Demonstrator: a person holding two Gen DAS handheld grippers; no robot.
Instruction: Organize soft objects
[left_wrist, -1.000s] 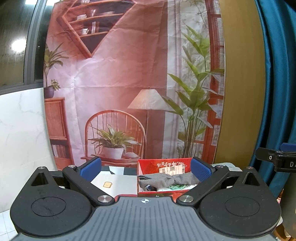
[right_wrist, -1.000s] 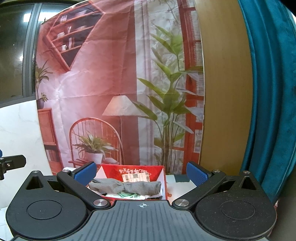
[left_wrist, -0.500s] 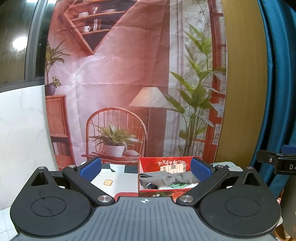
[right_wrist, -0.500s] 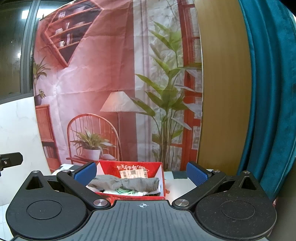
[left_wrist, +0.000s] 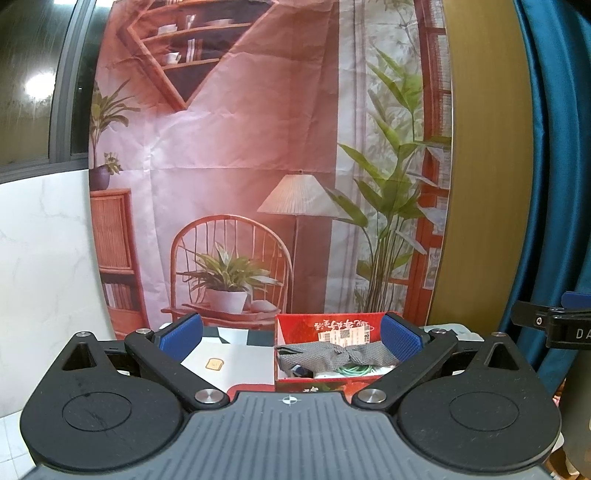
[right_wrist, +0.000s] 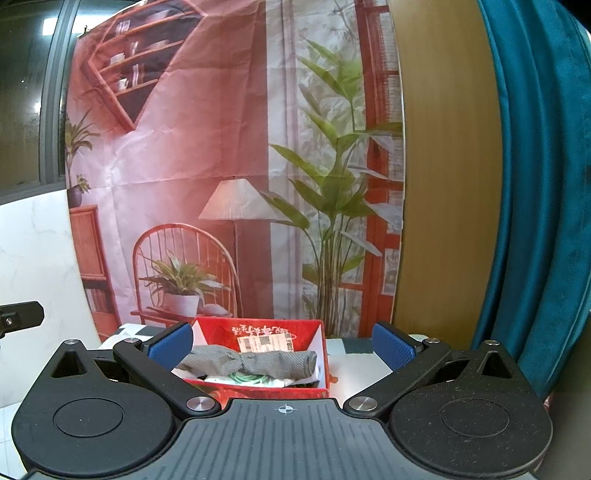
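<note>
Left wrist view: I am holding my left gripper (left_wrist: 290, 334) and right gripper (right_wrist: 282, 345) spread wide, gripping nothing; one grey cloth (right_wrist: 255, 362) is lying in one red box (right_wrist: 258, 328) at twelve o'clock.

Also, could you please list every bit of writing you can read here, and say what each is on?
"DA": white letters, cut off by the frame edge, on the right gripper body in the left wrist view.
Red box: white script, upside down, unreadable.
Box's white label: print too small to read.
</note>
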